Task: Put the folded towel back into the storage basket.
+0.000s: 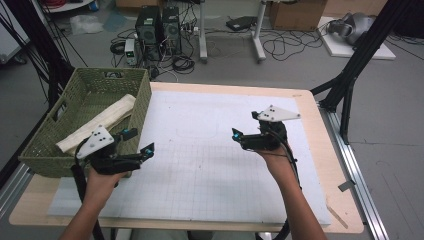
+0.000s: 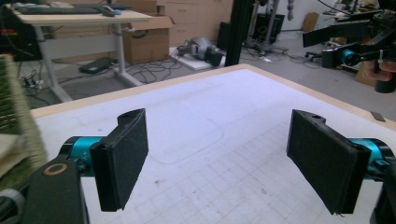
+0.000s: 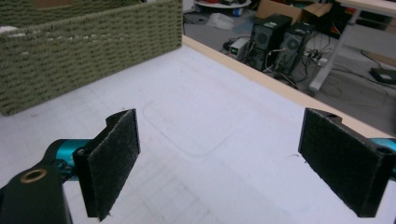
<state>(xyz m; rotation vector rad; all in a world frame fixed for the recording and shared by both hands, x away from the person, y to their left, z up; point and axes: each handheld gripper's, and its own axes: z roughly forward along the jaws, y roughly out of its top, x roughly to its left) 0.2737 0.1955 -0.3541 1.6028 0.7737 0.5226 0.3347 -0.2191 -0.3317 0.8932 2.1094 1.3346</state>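
The left tool (image 1: 138,141) hangs released, jaws spread wide with nothing between them, just beside the near right corner of the basket (image 1: 47,150). The right tool (image 1: 239,134) is likewise released and empty, held above the white mat (image 1: 200,165) well apart from the left one, its jaws facing toward the basket. The basket, a green woven one, sits on the left edge of the worktop (image 1: 325,150). Inside lies a cream folded cloth (image 1: 102,120). Its long axis runs diagonally, from the basket's near left corner up toward the far right wall, where its far end rests.
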